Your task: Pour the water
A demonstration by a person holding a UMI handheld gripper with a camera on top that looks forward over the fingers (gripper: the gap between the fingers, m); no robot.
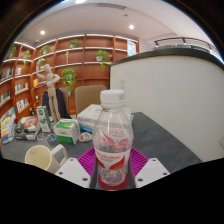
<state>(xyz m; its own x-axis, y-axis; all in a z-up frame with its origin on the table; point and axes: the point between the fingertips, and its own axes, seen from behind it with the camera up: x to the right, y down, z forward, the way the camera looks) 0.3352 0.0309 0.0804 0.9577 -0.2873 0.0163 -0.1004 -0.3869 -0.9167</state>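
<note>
A clear plastic water bottle (113,135) with a white cap and a red and white label stands upright between my fingers. My gripper (112,170) is shut on the bottle: both magenta pads (86,160) press on its lower body at either side. The bottle's base shows red between the fingers. A pale yellow cup (41,156) stands to the left of the fingers on the dark table (165,140).
A green and white box (67,130) and other small items lie on the table's left part. A white counter wall (180,95) rises beyond the table on the right. Wooden shelves (70,60) with plants stand at the back. A chair (90,97) is behind the table.
</note>
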